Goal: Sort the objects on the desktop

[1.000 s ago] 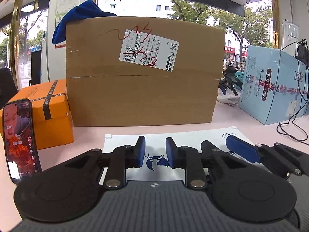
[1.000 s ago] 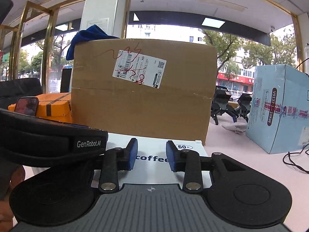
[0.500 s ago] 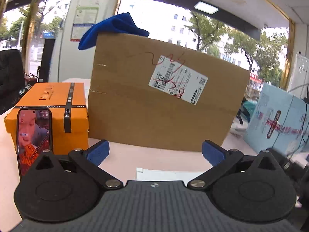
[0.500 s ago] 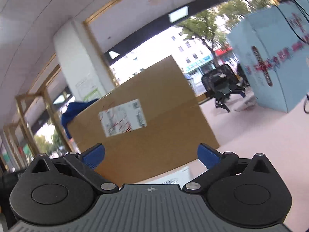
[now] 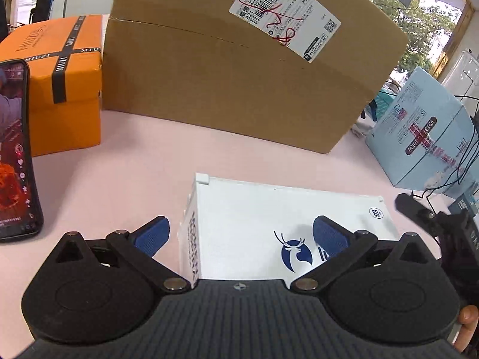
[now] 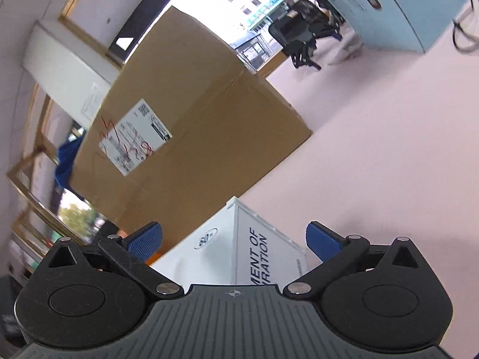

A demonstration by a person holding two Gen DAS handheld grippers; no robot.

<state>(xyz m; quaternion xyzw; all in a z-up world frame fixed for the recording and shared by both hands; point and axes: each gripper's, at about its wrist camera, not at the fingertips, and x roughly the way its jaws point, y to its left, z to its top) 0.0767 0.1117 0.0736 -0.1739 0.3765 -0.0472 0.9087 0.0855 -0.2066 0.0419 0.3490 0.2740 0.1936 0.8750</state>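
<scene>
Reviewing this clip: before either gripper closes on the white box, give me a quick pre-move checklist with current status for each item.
1. Left gripper open: ok.
2. Right gripper open: ok.
3. White box between the left fingers: not ok; one pad is over the lid.
4. Box between the right fingers: ok, its corner sits in the gap.
5. Phone clear of the left gripper: ok.
6. Pads touching the box: cannot tell.

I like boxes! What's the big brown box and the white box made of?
The big brown box looks like plain matte cardboard: dull brown with a crease line across it. The white box seems to be smooth printed card, slightly glossy, with crisp folded edges.
</scene>
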